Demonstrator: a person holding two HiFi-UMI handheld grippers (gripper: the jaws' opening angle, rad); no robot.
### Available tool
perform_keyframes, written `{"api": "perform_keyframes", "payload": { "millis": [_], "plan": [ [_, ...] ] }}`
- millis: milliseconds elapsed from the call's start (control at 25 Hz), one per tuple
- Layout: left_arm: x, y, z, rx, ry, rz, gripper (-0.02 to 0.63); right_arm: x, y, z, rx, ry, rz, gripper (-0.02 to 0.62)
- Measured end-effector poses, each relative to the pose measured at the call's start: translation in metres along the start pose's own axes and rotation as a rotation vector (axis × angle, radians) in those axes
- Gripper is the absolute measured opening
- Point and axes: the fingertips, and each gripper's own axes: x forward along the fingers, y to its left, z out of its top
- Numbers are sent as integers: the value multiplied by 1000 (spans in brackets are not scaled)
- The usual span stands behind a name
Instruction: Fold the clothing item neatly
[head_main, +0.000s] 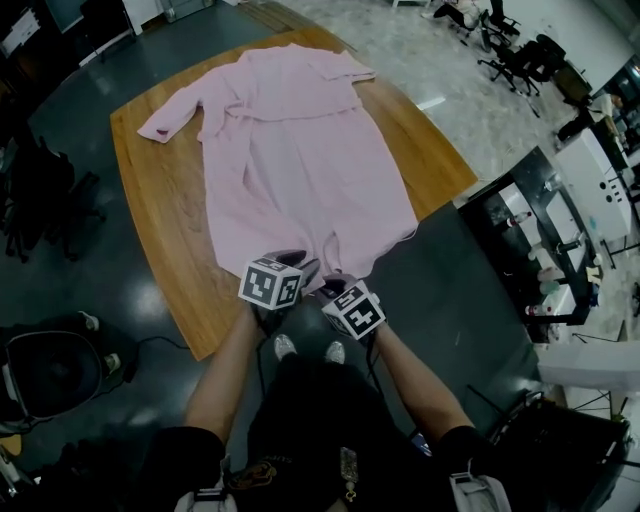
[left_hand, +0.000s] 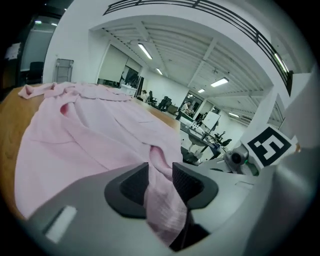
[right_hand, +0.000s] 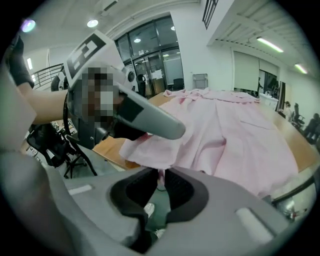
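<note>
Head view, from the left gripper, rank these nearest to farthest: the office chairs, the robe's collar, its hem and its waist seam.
From the left gripper:
1. the robe's hem, right at the gripper, at the near edge of the table.
2. the waist seam, across the robe's middle.
3. the collar, at the table's far end.
4. the office chairs, beyond the table, upper right.

In my left gripper's (left_hand: 160, 172) view the pink robe (left_hand: 90, 135) fills the gap between the jaws. Whether the pads press it I cannot tell, and the cloth drops out of sight behind the gripper body. From above, both marker cubes cover the hem at the wooden table's (head_main: 160, 230) near edge. In my right gripper's (right_hand: 160, 176) view a mosaic patch blots part of the left gripper near that edge.
</note>
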Motion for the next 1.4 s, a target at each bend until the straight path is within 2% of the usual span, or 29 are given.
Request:
{"api": "perform_keyframes", "payload": {
  "millis": [120, 200, 360, 560, 760, 1000, 1160, 1240, 1400],
  "plan": [
    [-9, -3, 3, -9, -62, -5, 198, -12, -9, -10, 3, 3, -6, 34],
    [-24, 0, 6, -2, -95, 10, 202, -21, -16, -14, 12, -4, -15, 33],
    [-61, 31, -2, -22, -123, 112, 201, -35, -21, -5, 7, -39, -27, 32],
    [-96, 66, -35, -108, -107, 246, 190, -38, -10, 24, -68, -90, -10, 32],
    [-110, 73, -65, -149, -73, 304, 189, -35, 20, 62, -163, -154, 48, 33],
    [-122, 74, -83, -148, -54, 363, 186, -47, 57, 100, -224, -228, 126, 32],
    [-127, 76, -92, -169, -54, 376, 178, -13, 76, 88, -303, -135, 174, 36],
    [-130, 76, -94, -172, -50, 384, 175, 11, 77, 75, -314, -77, 189, 94],
    [-137, 78, -97, -171, -44, 399, 172, 45, 81, 56, -382, 40, 193, 133]
  ]
}}
